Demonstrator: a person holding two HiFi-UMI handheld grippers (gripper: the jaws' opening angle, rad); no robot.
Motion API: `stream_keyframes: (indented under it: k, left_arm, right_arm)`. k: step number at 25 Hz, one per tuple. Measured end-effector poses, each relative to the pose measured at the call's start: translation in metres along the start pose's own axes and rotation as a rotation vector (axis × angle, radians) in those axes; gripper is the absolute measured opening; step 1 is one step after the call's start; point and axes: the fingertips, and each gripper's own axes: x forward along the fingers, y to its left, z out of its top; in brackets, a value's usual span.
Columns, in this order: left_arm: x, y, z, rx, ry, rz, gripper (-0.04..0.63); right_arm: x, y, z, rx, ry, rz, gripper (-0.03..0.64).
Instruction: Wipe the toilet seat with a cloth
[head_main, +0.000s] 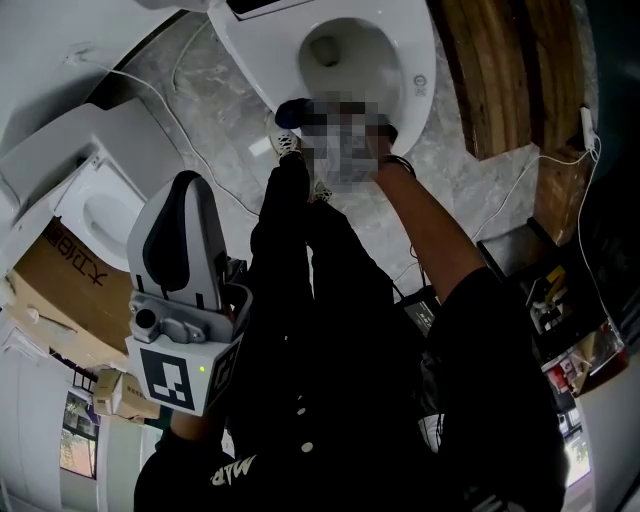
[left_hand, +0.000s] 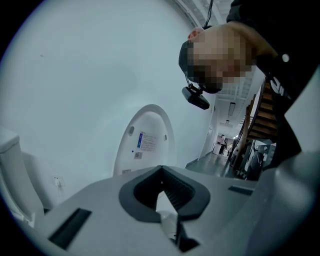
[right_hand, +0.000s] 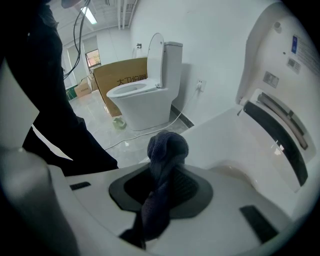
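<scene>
A white toilet (head_main: 415, 60) stands at the top of the head view with its lid (right_hand: 285, 65) raised. My right arm reaches out to its seat rim (right_hand: 225, 145). My right gripper (right_hand: 164, 172) is shut on a dark blue cloth (right_hand: 165, 147), bunched and sticking out past the jaws just above the rim. In the head view the cloth (head_main: 293, 108) shows at the near rim, and a mosaic patch hides that gripper. My left gripper (head_main: 183, 200) is held back by my body at lower left. Its jaws (left_hand: 162, 200) are shut on nothing and point at a white wall.
A second white toilet (right_hand: 142, 100) stands to the left on the grey marble floor, with a cardboard box (right_hand: 117, 80) behind it. White cables (head_main: 190, 140) trail across the floor. Wooden stairs (head_main: 510, 70) are right of the toilet. Another raised lid (left_hand: 145, 145) leans against the wall.
</scene>
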Motion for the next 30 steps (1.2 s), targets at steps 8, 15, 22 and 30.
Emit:
stream_keyframes:
  k: [8, 15, 22, 30]
  left_arm:
    - [0.008, 0.01, 0.001, 0.0, 0.013, 0.013, 0.008]
    - [0.012, 0.022, 0.003, -0.006, 0.017, 0.028, 0.008]
    - [0.019, 0.031, 0.007, -0.007, 0.02, 0.031, 0.008]
    - [0.029, 0.043, 0.009, -0.015, 0.028, 0.028, 0.008]
  right_arm:
    - [0.007, -0.022, 0.013, 0.011, -0.02, -0.009, 0.092]
    - [0.013, -0.043, 0.026, 0.023, -0.032, -0.018, 0.092]
    - [0.016, -0.065, 0.036, 0.077, -0.045, -0.038, 0.092]
    - [0.021, -0.097, 0.047, 0.14, -0.062, -0.087, 0.091]
